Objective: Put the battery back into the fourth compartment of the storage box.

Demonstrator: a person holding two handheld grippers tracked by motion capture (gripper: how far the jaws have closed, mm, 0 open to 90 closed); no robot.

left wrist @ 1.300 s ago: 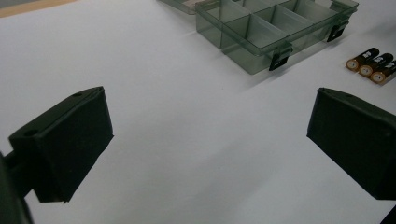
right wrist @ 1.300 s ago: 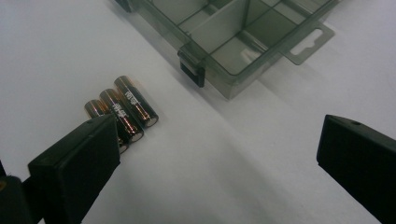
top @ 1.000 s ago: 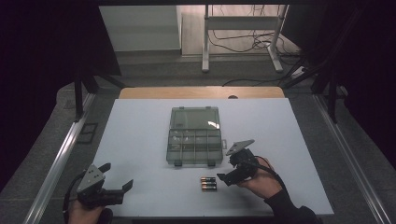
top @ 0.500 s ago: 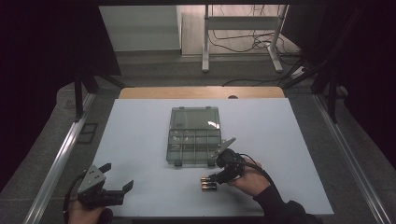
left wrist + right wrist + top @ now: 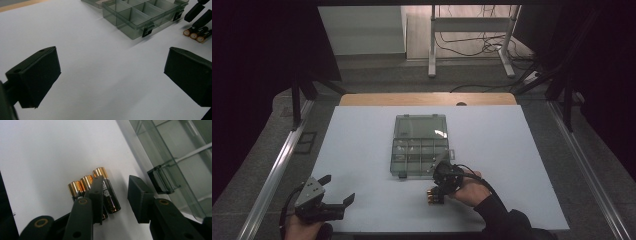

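Clear smoky plastic makes up the compartment box (image 5: 418, 145), lid laid back, in the middle of the white table (image 5: 362, 150); its front latch sits just beside the right gripper (image 5: 113, 195). Since a second ago that gripper has slid in from the right and dipped over the three batteries (image 5: 93, 188), which lie side by side just in front of the box. Its jaws have just been closing, yet a gap remains: one jaw lies over the batteries, the nearest battery sits between the two, unpinched. The left gripper (image 5: 334, 197) waits spread wide, well apart.
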